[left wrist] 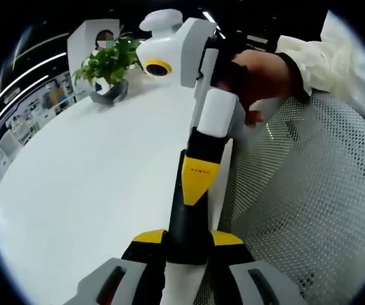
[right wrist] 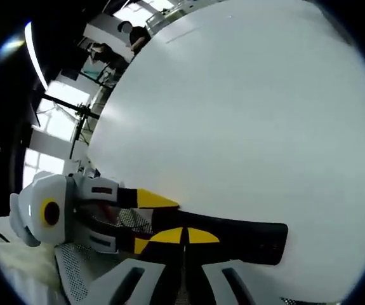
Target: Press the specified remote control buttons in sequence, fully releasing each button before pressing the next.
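- left tool (left wrist: 188,239) is clamped on one end of the black remote (left wrist: 186,219), held over the near edge of the white table (left wrist: 87,171).
- right tool (right wrist: 182,236) has its jaws drawn together, yellow tips against the remote.
- a potted plant (left wrist: 109,62) stands at the table's far side.

In the left gripper view, the right gripper (left wrist: 197,223) covered the tips of the left gripper (left wrist: 188,254), so the left jaws' gap could not be read. In the right gripper view, a black object (right wrist: 233,238) lay across the right gripper's tips; whether it was the remote stayed unclear.
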`<act>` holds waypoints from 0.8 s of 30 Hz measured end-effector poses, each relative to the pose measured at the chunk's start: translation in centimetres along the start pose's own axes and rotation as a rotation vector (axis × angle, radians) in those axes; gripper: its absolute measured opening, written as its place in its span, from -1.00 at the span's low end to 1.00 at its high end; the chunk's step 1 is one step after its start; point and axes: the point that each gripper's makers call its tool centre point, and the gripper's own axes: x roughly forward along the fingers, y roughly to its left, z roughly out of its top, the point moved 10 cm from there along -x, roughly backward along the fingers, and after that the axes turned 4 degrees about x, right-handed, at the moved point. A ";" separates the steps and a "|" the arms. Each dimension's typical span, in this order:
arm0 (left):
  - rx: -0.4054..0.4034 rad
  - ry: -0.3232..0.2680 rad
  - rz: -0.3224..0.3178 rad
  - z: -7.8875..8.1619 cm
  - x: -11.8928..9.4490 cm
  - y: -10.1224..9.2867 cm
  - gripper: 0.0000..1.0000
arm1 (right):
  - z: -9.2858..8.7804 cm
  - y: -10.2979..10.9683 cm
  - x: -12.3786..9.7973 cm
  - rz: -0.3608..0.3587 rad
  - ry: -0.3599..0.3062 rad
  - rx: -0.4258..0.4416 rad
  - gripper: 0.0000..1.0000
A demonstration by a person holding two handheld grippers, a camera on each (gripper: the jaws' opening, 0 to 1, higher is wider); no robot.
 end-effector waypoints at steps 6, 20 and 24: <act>0.012 -0.009 -0.006 -0.1 0.0 0.0 -0.51 | -0.1 0.6 0.1 -0.044 -0.005 -0.087 -1.00; 0.016 -0.013 -0.009 0.0 0.0 0.1 -0.51 | -0.2 0.8 0.0 -0.077 -0.021 -0.161 -1.00; 0.013 -0.017 -0.006 -0.1 0.1 0.1 -0.51 | 0.1 1.3 -0.3 -0.067 -0.048 -0.201 -1.00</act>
